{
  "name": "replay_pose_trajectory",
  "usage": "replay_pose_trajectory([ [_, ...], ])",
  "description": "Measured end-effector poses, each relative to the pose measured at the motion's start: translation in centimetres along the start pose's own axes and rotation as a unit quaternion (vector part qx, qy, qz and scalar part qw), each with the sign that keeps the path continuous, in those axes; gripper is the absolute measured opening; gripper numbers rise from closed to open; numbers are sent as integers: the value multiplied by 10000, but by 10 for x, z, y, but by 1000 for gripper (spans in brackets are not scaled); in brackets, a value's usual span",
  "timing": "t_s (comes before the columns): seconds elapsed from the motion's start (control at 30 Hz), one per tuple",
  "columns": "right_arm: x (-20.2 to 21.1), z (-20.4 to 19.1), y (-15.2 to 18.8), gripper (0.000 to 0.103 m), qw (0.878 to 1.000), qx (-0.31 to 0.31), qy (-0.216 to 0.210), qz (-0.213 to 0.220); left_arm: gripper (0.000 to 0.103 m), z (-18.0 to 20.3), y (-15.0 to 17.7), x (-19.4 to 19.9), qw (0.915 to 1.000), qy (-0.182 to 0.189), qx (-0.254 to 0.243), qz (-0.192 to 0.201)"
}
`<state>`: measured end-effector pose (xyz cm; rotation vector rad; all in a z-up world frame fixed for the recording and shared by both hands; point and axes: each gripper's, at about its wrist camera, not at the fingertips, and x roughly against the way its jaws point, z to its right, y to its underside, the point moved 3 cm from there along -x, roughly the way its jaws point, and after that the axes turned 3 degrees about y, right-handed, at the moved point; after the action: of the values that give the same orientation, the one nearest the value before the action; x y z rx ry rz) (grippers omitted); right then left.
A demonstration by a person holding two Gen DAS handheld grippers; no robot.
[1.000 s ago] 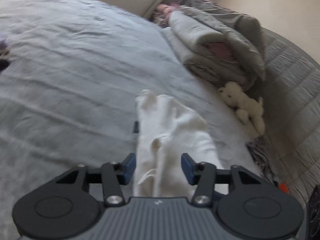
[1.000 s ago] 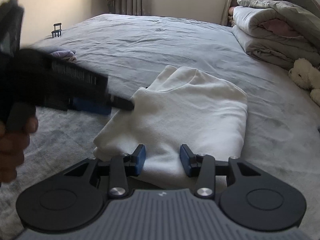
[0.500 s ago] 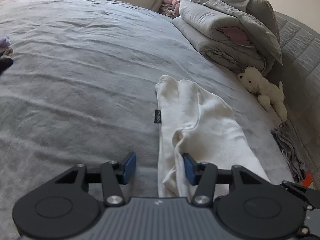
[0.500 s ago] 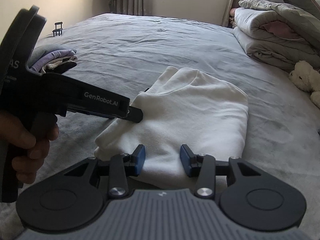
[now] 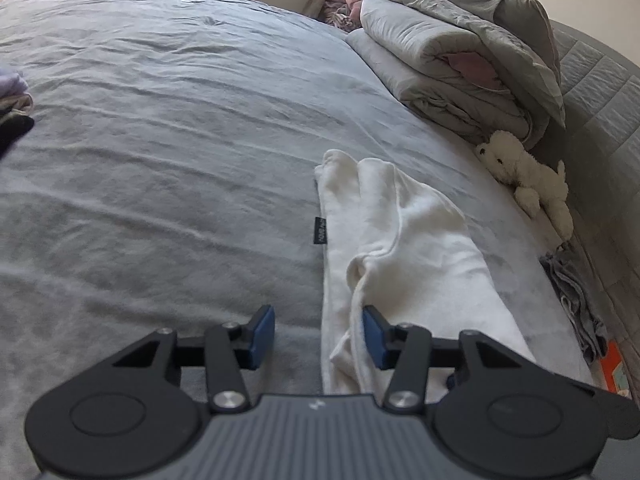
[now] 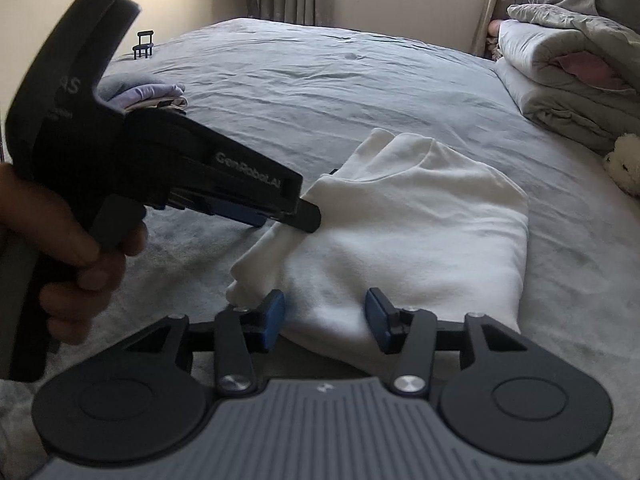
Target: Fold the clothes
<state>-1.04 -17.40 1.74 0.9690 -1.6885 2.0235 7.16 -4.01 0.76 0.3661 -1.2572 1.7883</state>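
Left tool closing on white garment edge; right opening.

Black tongs with blue pads, silver screws, ribbed grey body, apparently "GenRobot.AI" lettering on the other's side.

- White garment: its near edge runs under the right gripper's body in the right wrist view, so that hem is hidden. In the left wrist view its near end passes behind the left gripper.
- Black label beside the garment: print too small to read.
- Folded clothes pile: partly hidden behind the left gripper in the right wrist view, cut by the picture's left edge in the left wrist view.
- Hand on the left gripper's handle: cut off at the frame edge.
- Plush toy: cropped at the right border.
- Orange item at the bed's edge: cropped, unidentifiable.
- Small black chair-shaped object: too small to tell.
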Motion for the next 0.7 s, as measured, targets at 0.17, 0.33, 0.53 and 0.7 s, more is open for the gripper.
replay_pose_trajectory([
  [0.17, 0, -1, 0, 51, 10000, -50, -14, 67, 45, -3, 2, -4, 10000, 37, -17, -31],
  [0.33, -3, -7, 1, 52, 9998, 169, 89, 100, 44, -7, 2, -3, 9999, 98, 16, -39],
  [0.53, 14, 21, -11, 45, 9991, -350, -63, 240, 45, -6, 3, -3, 10000, 89, 18, -36],
  [0.7, 26, 74, -12, 61, 9910, -1301, 17, 316, 45, -4, 4, -4, 10000, 54, 14, -10],
])
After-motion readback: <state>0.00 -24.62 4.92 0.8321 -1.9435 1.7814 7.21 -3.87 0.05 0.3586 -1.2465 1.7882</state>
